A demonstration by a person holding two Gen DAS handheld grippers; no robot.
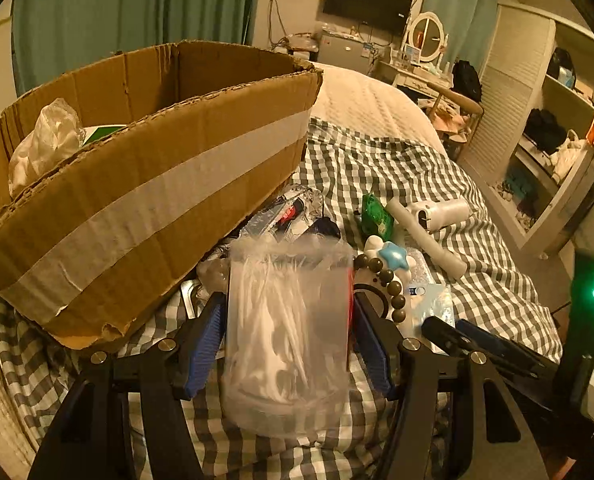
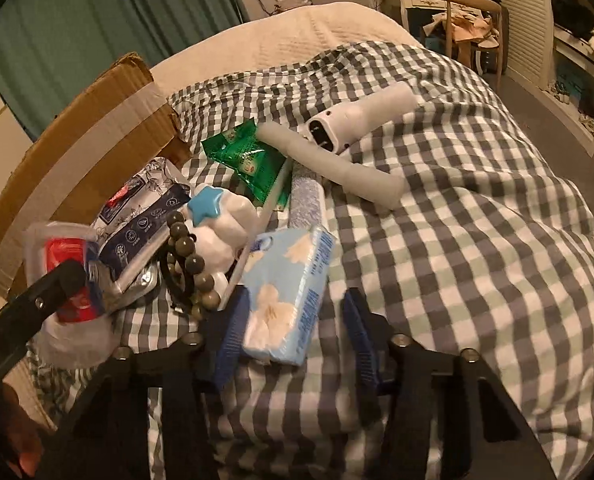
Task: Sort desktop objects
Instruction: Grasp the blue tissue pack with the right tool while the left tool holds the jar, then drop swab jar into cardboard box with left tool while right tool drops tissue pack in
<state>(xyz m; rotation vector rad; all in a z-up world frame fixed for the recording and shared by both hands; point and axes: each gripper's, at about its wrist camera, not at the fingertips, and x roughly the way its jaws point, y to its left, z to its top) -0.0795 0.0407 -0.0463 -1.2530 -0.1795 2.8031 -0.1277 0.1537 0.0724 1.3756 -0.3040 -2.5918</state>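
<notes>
Clear bag (image 1: 287,332) pinched in left gripper (image 1: 287,344); right gripper (image 2: 293,340) spread, seemingly around tissue pack (image 2: 289,292).

Clear plastic bag of white cotton swabs (image 1: 287,340) stands upright off the checked bedspread, pinched at both sides. Beside it, the open cardboard box (image 1: 149,184), taped with a pale band, already holds a crumpled white plastic bag (image 1: 43,142). Over on the spread, a loose heap: light-blue tissue pack (image 2: 287,292) lying flat, a dark bead bracelet (image 2: 185,256) against a white toy with a blue star (image 2: 217,216), a green sachet (image 2: 249,160), and a white tube (image 2: 329,164) lying across a white handheld device (image 2: 357,118).
</notes>
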